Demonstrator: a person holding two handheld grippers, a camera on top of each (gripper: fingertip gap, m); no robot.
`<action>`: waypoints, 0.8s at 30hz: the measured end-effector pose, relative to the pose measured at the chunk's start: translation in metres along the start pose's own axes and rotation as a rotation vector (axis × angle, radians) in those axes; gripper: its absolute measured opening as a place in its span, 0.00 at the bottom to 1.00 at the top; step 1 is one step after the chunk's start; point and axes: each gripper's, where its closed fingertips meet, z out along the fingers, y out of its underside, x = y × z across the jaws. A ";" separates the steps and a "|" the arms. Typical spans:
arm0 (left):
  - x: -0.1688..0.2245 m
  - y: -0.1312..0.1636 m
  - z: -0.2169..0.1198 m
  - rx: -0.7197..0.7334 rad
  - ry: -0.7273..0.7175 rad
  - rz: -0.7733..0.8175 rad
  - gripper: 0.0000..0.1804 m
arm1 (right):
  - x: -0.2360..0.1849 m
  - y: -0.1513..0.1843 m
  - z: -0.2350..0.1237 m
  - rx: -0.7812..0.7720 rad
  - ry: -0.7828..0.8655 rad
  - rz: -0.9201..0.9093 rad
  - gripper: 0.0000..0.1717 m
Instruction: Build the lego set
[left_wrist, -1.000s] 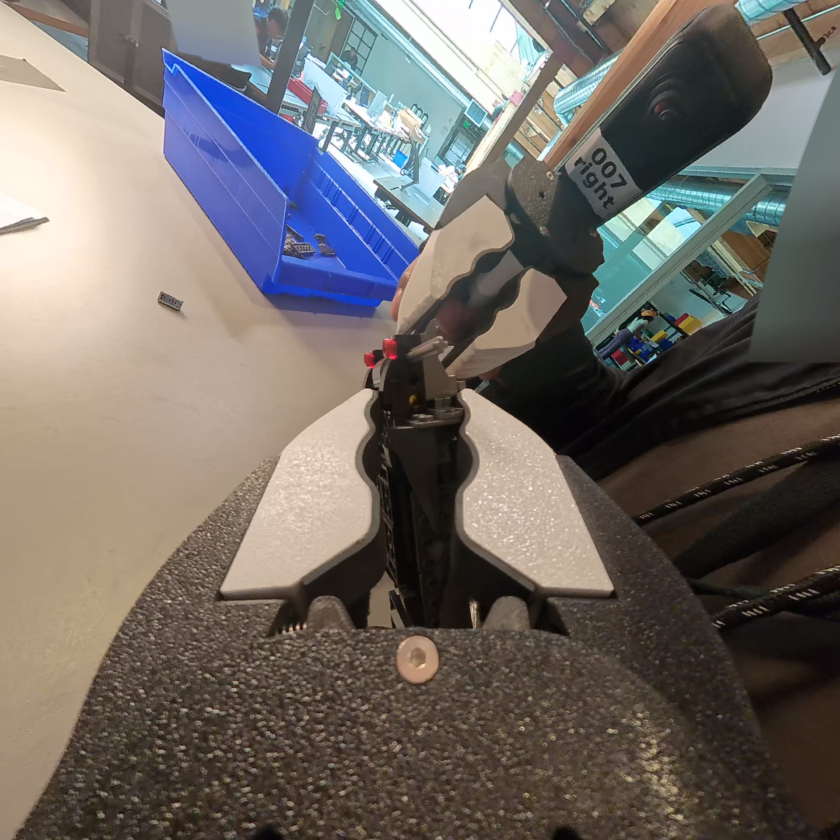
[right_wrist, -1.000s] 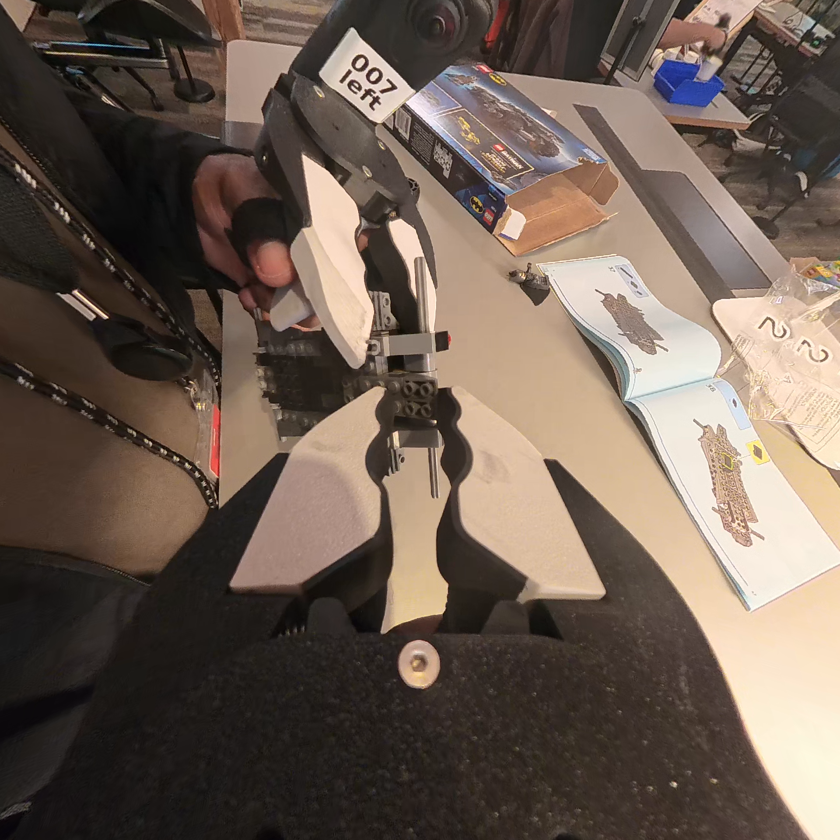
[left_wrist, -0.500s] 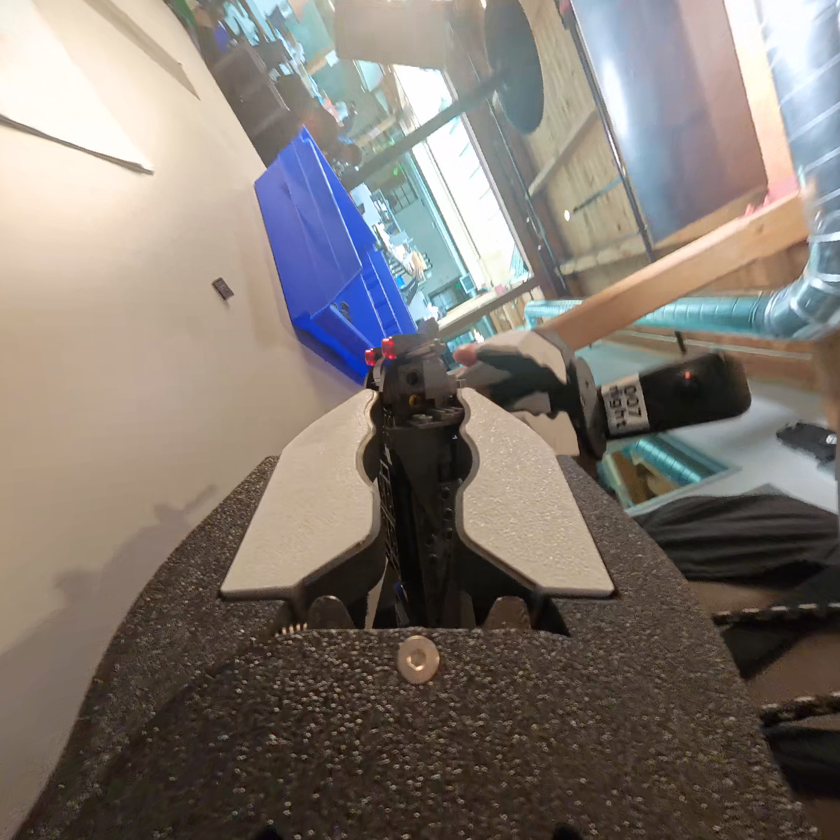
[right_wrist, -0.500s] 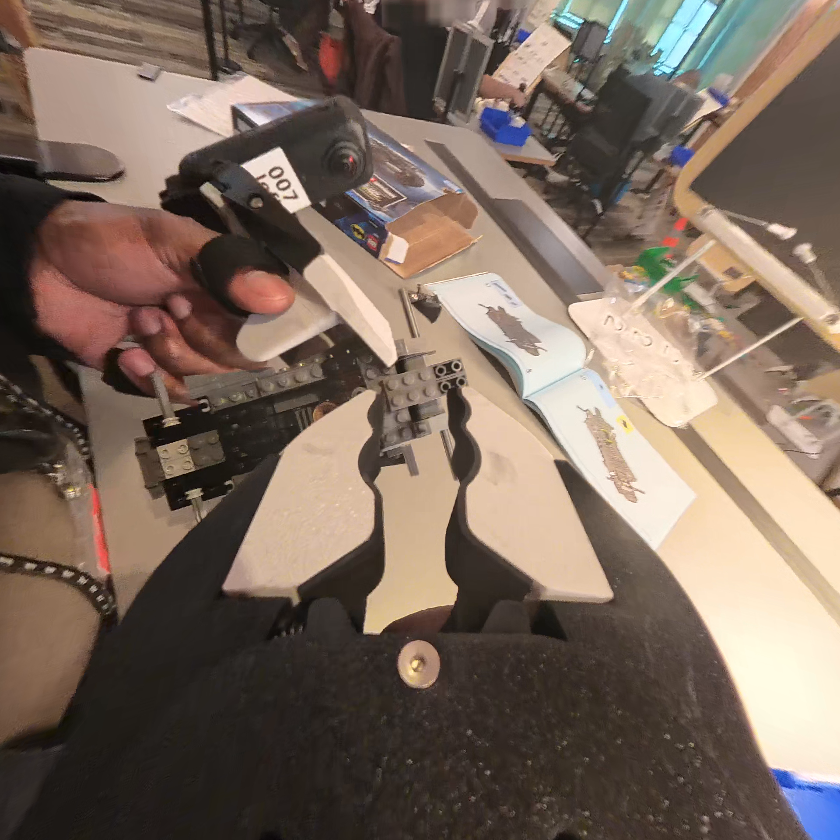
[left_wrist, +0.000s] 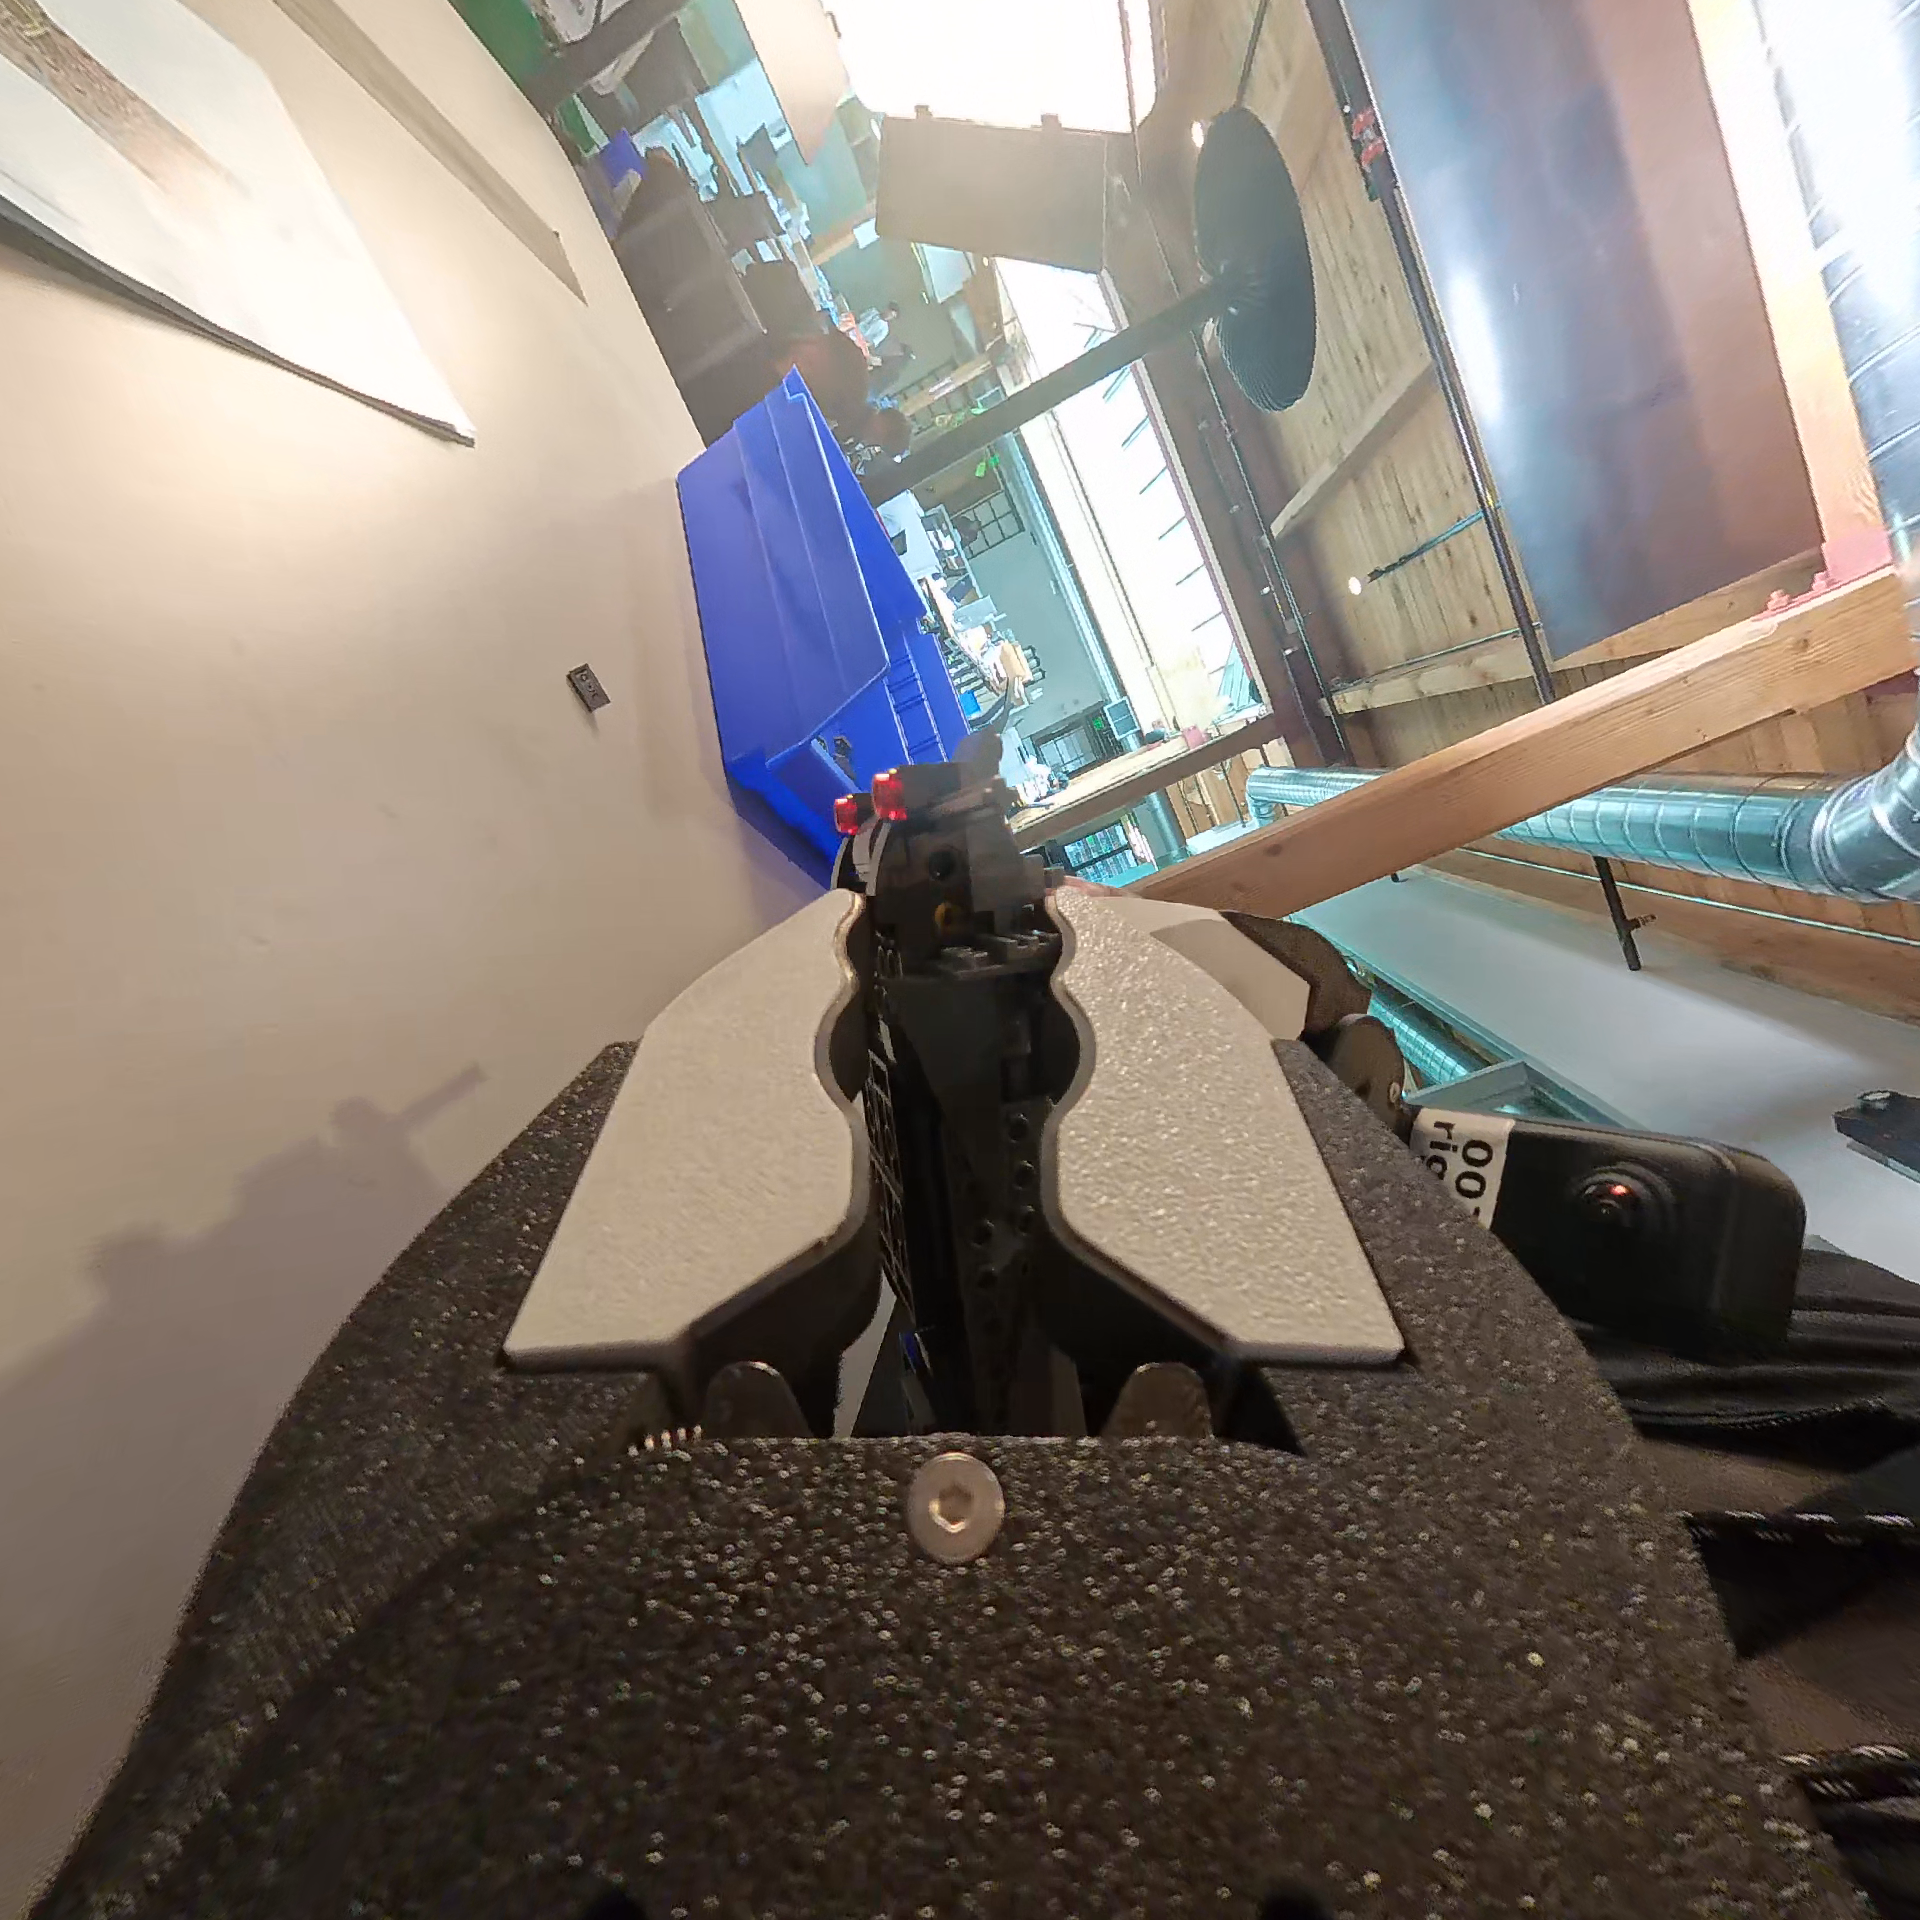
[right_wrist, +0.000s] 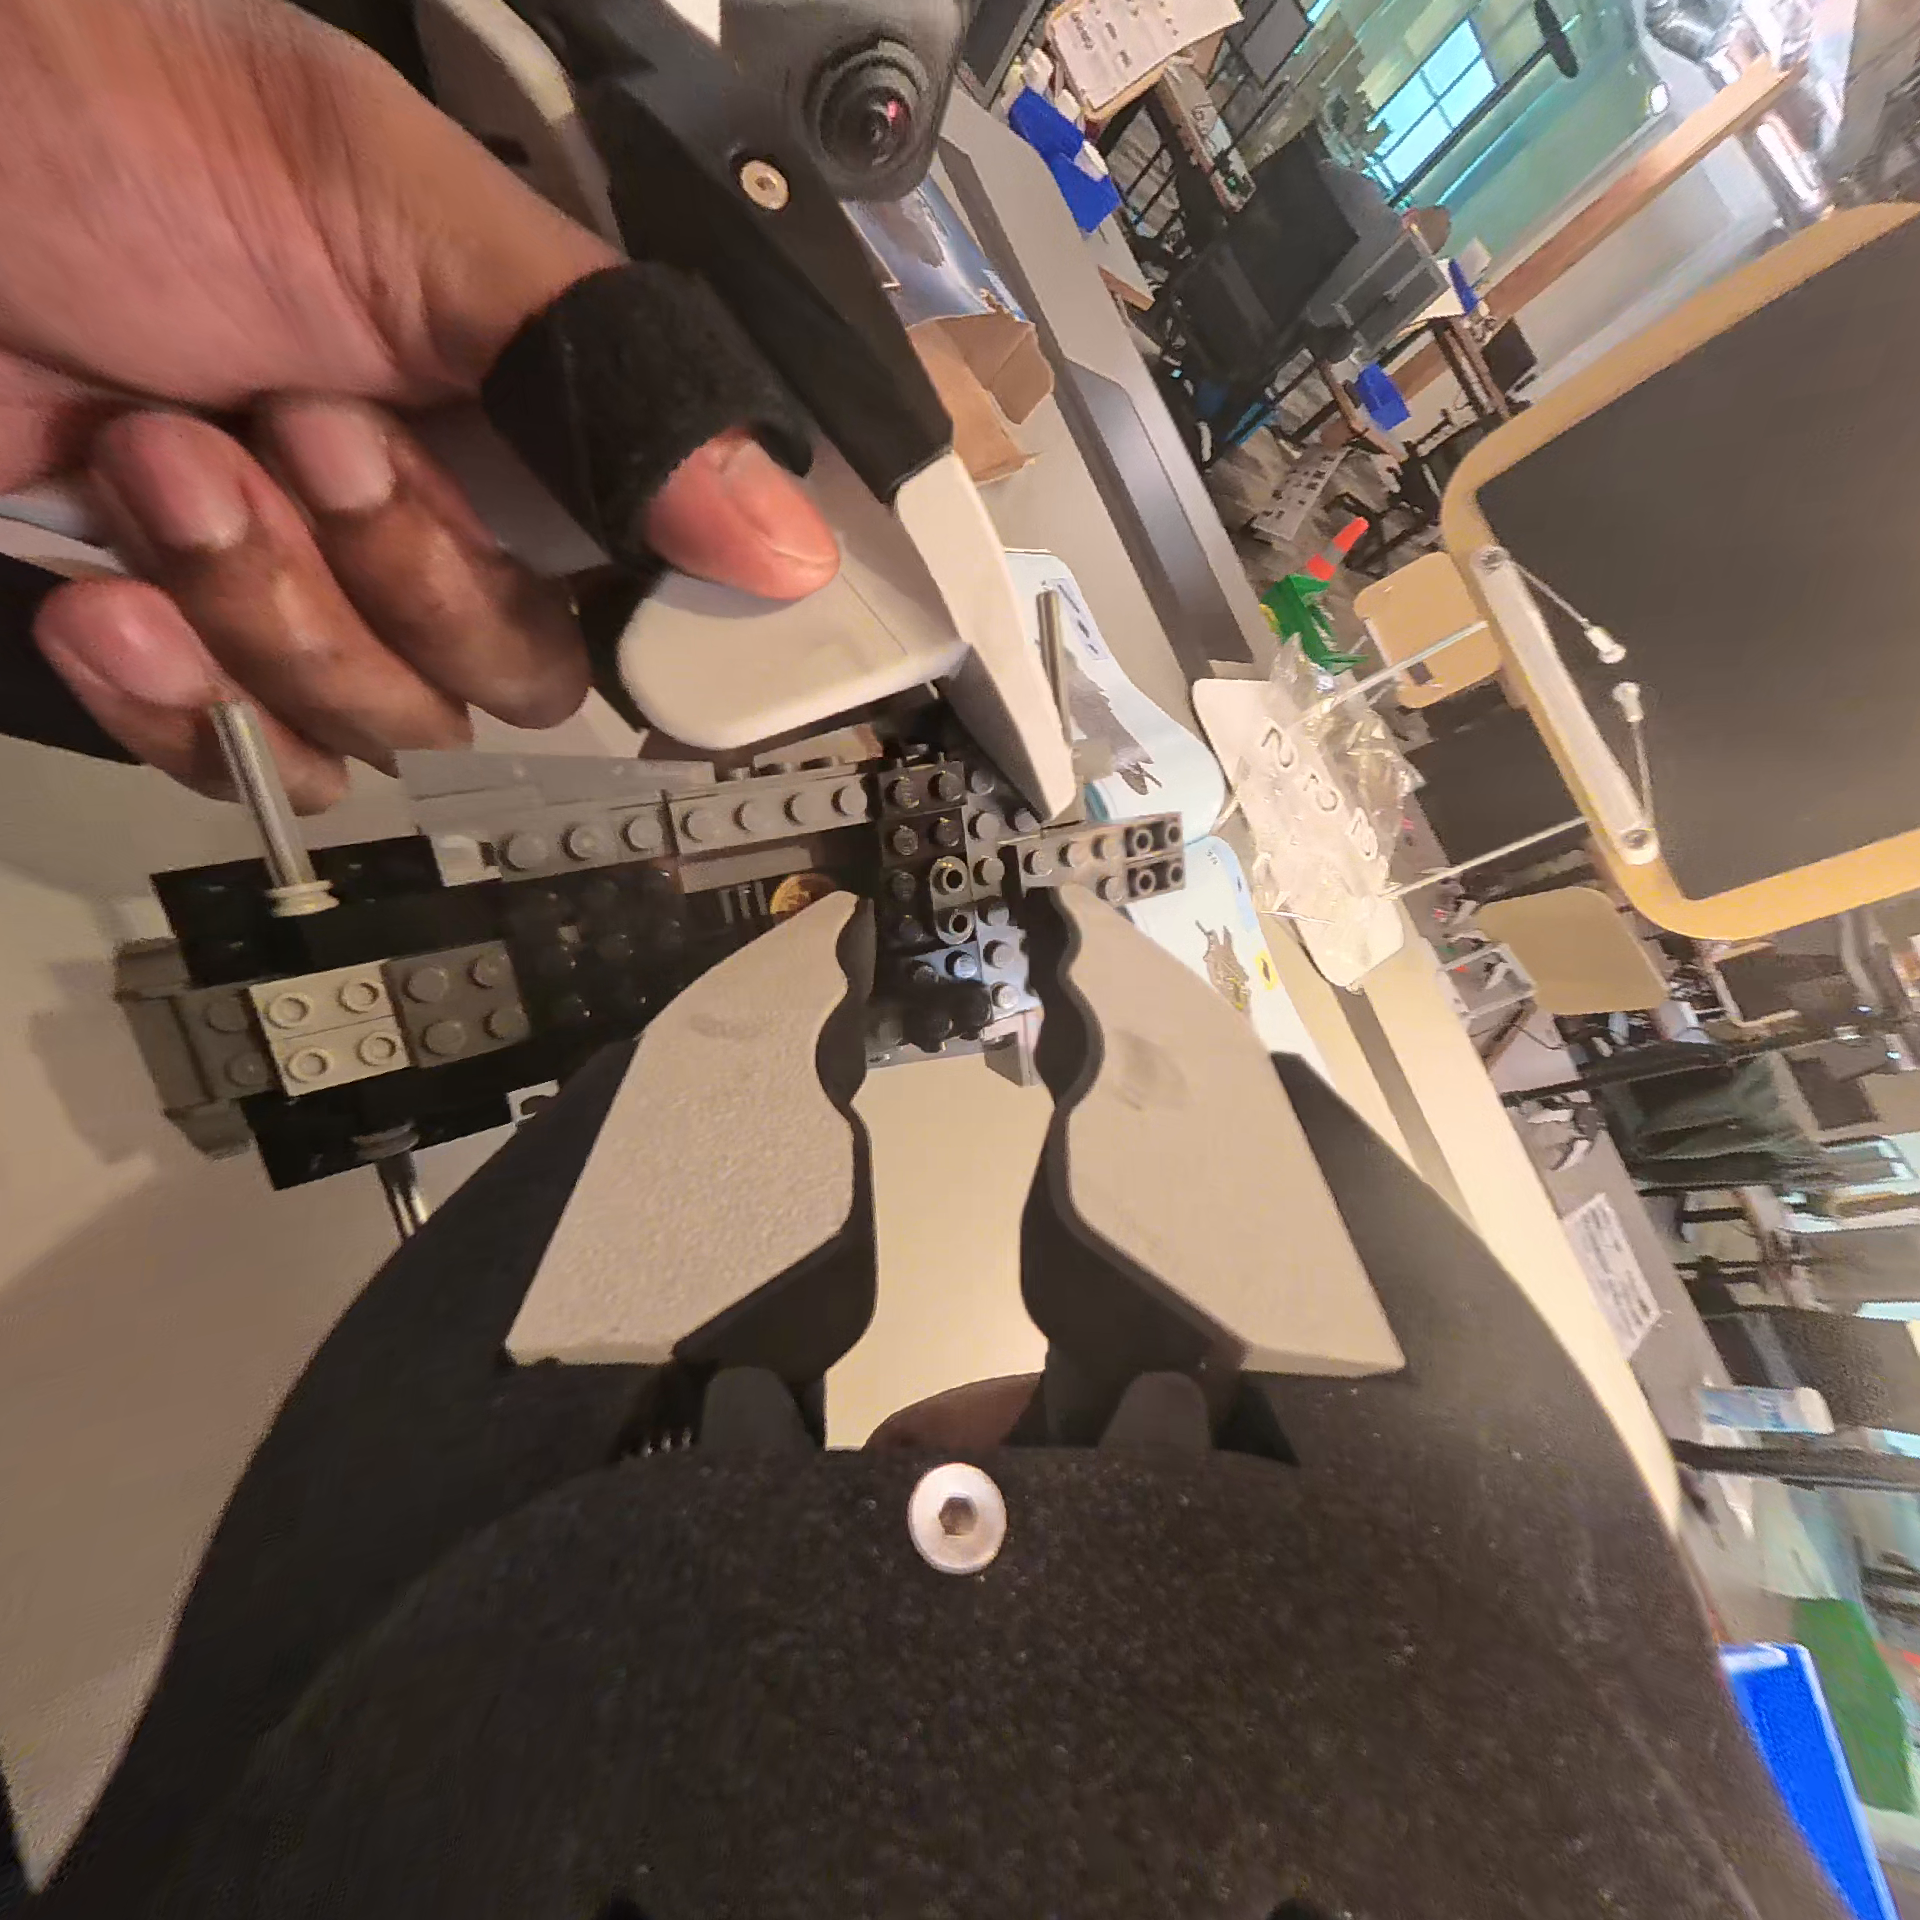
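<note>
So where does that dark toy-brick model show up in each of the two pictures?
Left wrist view: the dark brick model stands centre frame, between the left hand-held gripper's fingers, red studs at its tip.
Right wrist view: it stretches from the left edge to the centre, under a hand.
Shared landmark: the pale table.

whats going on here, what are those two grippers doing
A person holds a gripper in each hand over a table. The left gripper is clamped on a long black and grey brick model, held up off the table. The right gripper has its fingers on either side of the model's dark studded end. An open instruction booklet and a blue bin lie nearby.
</note>
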 end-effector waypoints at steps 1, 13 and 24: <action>-0.001 0.000 0.000 0.001 -0.004 -0.007 0.17 | 0.001 0.000 0.000 0.000 0.016 -0.013 0.17; -0.005 0.008 0.002 -0.024 0.011 -0.097 0.19 | -0.004 0.011 0.005 -0.046 0.050 -0.070 0.21; -0.010 0.013 0.002 -0.050 -0.013 -0.133 0.19 | -0.010 0.015 0.007 -0.046 0.052 -0.066 0.19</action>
